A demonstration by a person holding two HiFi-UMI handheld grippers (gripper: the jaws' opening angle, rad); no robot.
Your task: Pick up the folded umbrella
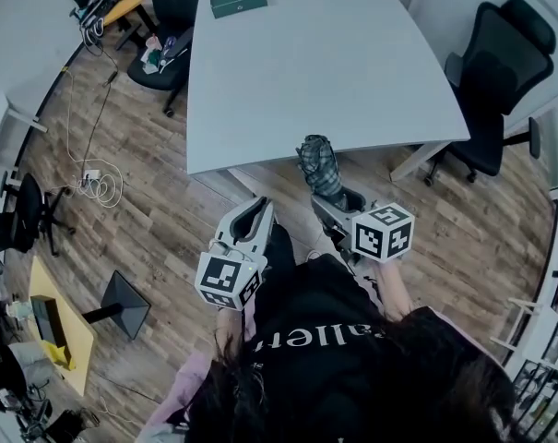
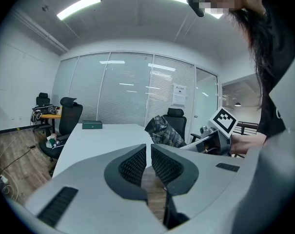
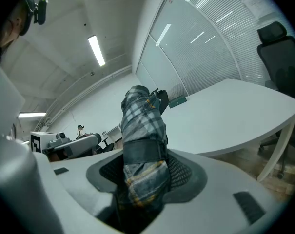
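The umbrella (image 3: 142, 121) is soft woven cloth in grey plaid, creased, with a plain dark fabric strap (image 3: 143, 152) round it. The left gripper (image 2: 148, 152) and right gripper (image 3: 146, 172) have smooth, matt grey plastic shells. Their pads (image 2: 132, 167) are black, finely ribbed and rubbery in look. The table (image 1: 325, 63), upper middle of the head view, has a smooth, matt pale top. The floor (image 1: 159, 220) is wood-grain planking with a dull sheen. The chair (image 1: 500, 63) at upper right is matt black.

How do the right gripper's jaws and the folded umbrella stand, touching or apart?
Touching. In the right gripper view, the right gripper clamps the folded umbrella between both jaws.
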